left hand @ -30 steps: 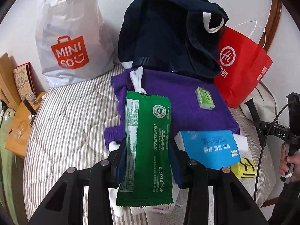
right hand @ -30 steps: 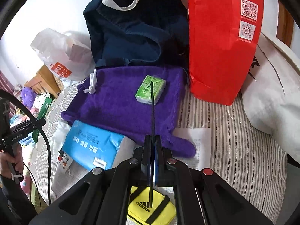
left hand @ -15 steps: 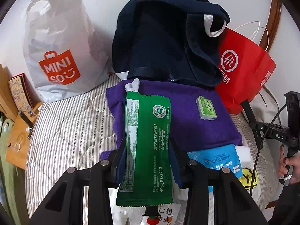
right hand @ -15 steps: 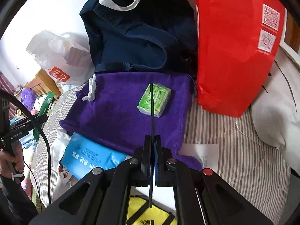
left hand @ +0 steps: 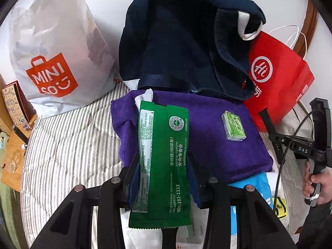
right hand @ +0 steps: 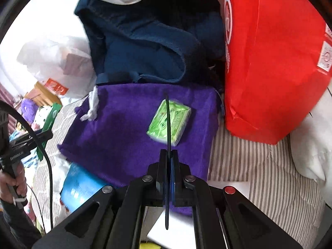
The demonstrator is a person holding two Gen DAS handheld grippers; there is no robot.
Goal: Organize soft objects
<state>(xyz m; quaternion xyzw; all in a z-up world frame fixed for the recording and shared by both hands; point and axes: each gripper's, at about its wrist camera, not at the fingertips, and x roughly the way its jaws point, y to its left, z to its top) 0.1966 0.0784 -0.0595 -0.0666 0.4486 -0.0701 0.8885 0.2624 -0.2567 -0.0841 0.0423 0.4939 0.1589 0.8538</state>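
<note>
My left gripper (left hand: 162, 157) is shut on a long dark-green packet (left hand: 164, 166), held lengthwise above the near edge of a purple towel (left hand: 207, 128). A small light-green tissue pack (left hand: 233, 127) lies on the towel's right part. In the right wrist view the same tissue pack (right hand: 172, 120) sits just ahead of my right gripper (right hand: 169, 152). Its jaws are pressed together on a thin dark strip (right hand: 167, 124), which I see edge-on and cannot identify. A navy fabric bag (left hand: 176, 47) stands open behind the towel.
A red paper bag (right hand: 269, 62) stands right of the towel and a white Miniso bag (left hand: 51, 51) to its left. A blue packet (right hand: 78, 188) and a yellow item (left hand: 280, 207) lie near the towel's front. The striped bedcover (left hand: 68, 145) has a wooden stand (left hand: 10, 155) beside it. A white pillow (right hand: 311, 145) lies far right.
Both grippers have moved forward toward the towel and the navy bag, which now look larger. The blue packet has slid down in both views. Both grips are unchanged.
</note>
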